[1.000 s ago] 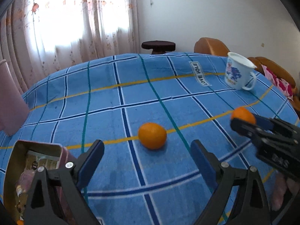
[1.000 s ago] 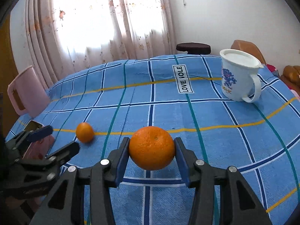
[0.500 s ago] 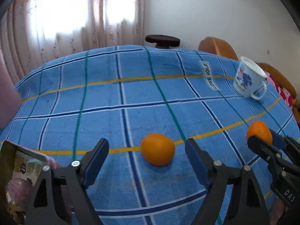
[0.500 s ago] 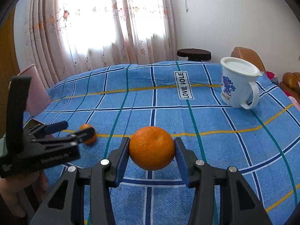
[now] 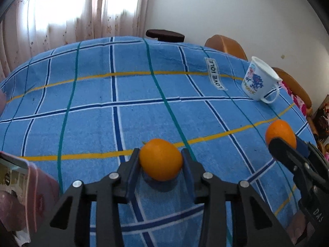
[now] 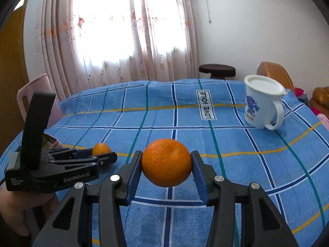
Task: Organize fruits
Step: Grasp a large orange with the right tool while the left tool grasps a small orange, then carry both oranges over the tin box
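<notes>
My left gripper (image 5: 161, 164) is shut on a small orange (image 5: 161, 159) that rests on the blue checked tablecloth (image 5: 144, 107). My right gripper (image 6: 166, 164) is shut on a second, larger orange (image 6: 166, 162) and holds it above the cloth. In the left wrist view the right gripper (image 5: 287, 144) shows at the right edge with its orange (image 5: 279, 133). In the right wrist view the left gripper (image 6: 102, 156) shows at the left with its orange (image 6: 100, 149).
A white printed mug (image 6: 263, 103) stands at the back right of the table. A pink open tin (image 5: 30, 185) with items inside sits at the near left. A pink chair (image 6: 35, 90), a dark stool (image 6: 217, 70) and brown chairs (image 5: 226, 45) stand around the table.
My left gripper moved forward around the small orange and closed on it. My right gripper kept its orange and rose a little.
</notes>
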Available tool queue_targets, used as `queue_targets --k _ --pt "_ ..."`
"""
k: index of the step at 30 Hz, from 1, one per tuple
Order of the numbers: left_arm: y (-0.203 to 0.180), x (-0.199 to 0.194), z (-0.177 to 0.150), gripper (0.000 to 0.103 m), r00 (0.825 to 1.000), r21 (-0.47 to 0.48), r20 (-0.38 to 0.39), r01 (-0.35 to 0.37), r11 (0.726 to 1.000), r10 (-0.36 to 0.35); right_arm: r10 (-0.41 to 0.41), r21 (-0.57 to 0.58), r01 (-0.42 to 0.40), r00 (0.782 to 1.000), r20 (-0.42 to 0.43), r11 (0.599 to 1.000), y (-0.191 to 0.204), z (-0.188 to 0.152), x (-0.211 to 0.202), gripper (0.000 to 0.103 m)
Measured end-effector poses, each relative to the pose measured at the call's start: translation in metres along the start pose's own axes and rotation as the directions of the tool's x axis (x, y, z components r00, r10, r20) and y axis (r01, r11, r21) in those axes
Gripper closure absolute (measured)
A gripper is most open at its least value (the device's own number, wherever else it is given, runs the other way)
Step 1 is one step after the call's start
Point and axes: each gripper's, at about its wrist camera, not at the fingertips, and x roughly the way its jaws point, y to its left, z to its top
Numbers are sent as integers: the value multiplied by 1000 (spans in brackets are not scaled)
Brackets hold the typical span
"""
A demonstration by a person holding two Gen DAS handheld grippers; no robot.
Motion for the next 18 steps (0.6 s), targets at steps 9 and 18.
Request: queue_targets --k 9,18 --pt "-10 -36 -17 62 993 54 114 -14 998 7 24 -37 -22 998 62 999 7 0 -12 54" --pt "-12 -62 -32 62 980 81 200 -32 996 15 29 -84 -17 990 140 996 18 -5 -29 54"
